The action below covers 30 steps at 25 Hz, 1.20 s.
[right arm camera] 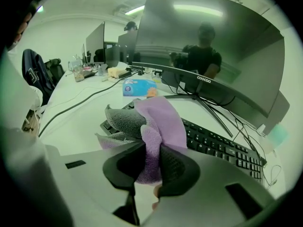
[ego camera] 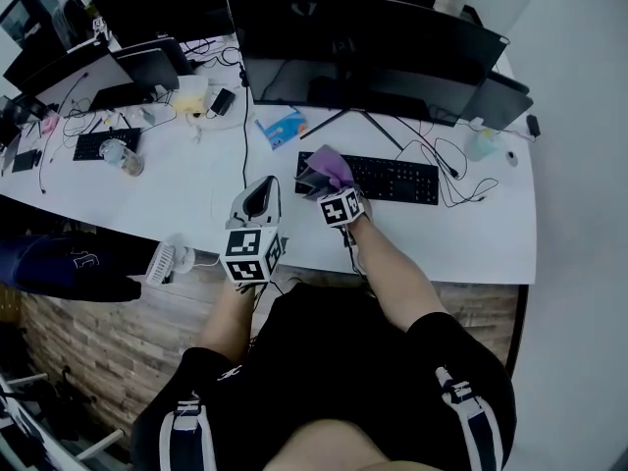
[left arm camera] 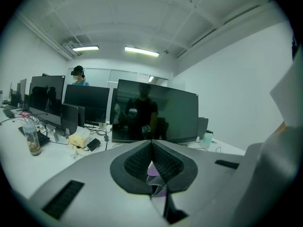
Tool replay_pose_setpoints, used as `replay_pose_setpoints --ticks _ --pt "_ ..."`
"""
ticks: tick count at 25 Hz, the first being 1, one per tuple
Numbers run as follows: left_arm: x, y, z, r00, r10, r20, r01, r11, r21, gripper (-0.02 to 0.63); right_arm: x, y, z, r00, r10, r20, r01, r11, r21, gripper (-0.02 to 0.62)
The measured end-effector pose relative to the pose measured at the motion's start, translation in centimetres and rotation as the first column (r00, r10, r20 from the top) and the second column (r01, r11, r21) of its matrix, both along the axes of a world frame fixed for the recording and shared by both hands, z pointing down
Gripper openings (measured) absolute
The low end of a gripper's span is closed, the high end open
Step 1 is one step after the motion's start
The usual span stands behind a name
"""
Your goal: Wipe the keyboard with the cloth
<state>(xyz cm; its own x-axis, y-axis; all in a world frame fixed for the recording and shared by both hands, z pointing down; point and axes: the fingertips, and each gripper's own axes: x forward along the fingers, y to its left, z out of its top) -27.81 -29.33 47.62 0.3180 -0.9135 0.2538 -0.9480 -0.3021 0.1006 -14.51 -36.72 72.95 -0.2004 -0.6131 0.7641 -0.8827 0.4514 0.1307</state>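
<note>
The right gripper (right arm camera: 150, 151) is clamped on a purple and grey microfibre cloth (right arm camera: 161, 117). The cloth is pinched between the two black ribbed pads and bunches up and forward past the tips. Its folds hang over the left end of the black computer keyboard (right arm camera: 222, 145), though how firmly they press on the keys cannot be told.

In the head view, the right gripper (ego camera: 319, 186) reaches in from the front edge of the white desk (ego camera: 196, 189). The cloth (ego camera: 329, 168) covers the keyboard's (ego camera: 392, 178) left corner. The keyboard lies parallel to the desk's front edge, just in front of the stand of a wide dark monitor (ego camera: 363, 57).

The left gripper (left arm camera: 152, 142) has its jaws closed, tip against tip, with nothing gripped. A sliver of purple shows through the slot below the tips. From above, the left gripper (ego camera: 260, 192) hovers over bare desk to the left of the keyboard, near the cloth but apart from it.

A blue packet of tissues (ego camera: 283, 126) lies behind the keyboard's left end, towards the monitor. A clear plastic bottle (ego camera: 123, 155) stands well off towards the left edge of the desk.
</note>
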Motion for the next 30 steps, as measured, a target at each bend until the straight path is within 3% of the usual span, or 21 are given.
replay_pose_setpoints --ticks 30 --pt "15.5 0.0 0.8 0.993 0.115 0.019 -0.115 0.993 -0.015 0.012 15.1 1.7 0.4 0.996 0.09 0.022 -0.09 0.996 -0.01 0.092"
